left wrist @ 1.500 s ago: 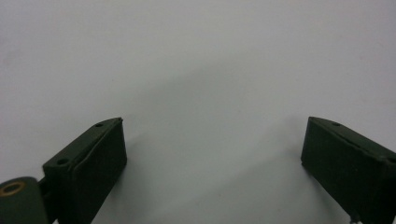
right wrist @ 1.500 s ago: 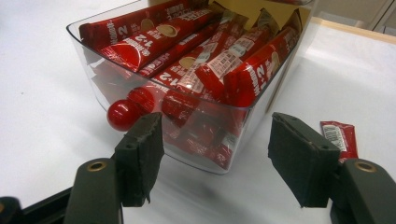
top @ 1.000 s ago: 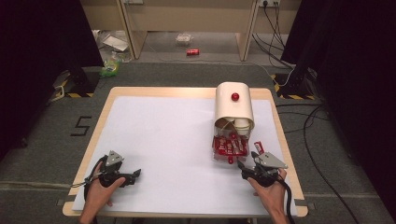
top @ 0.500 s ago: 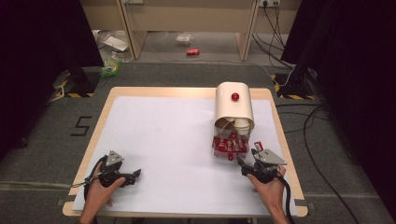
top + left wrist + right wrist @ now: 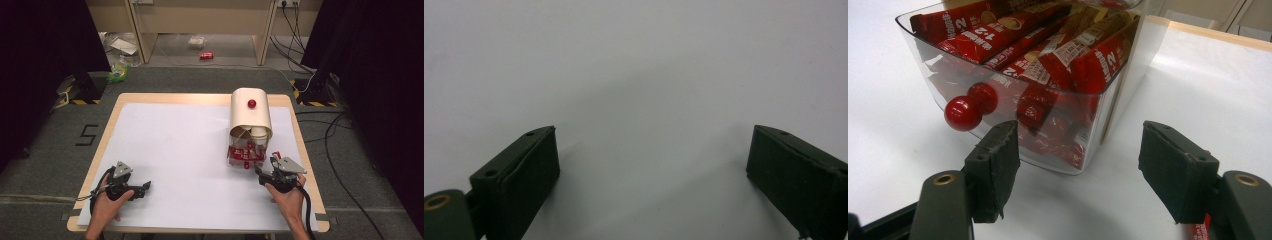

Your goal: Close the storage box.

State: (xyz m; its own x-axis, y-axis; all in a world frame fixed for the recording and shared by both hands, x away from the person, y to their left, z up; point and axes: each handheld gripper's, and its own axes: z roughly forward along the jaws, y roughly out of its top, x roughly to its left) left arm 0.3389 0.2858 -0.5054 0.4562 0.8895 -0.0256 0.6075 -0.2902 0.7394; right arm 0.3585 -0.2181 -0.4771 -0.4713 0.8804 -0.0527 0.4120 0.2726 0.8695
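Two tongs: both with jaws apart, empty.
Left tongs [image 5: 145, 186]: low over bare white table [image 5: 175, 145].
Right tongs [image 5: 1078, 165]: just before clear drawer [image 5: 1068, 145] of red sachets [image 5: 998, 30], near its red knob [image 5: 963, 113].

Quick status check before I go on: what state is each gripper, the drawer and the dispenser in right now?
Left gripper: open, nothing between the jaws, low over the white table cover.
Right gripper: open, empty, just short of the drawer.
Clear drawer: pulled out, full of red sachets; red knob not gripped.
Cream dispenser: upright, paper cups in its front opening.
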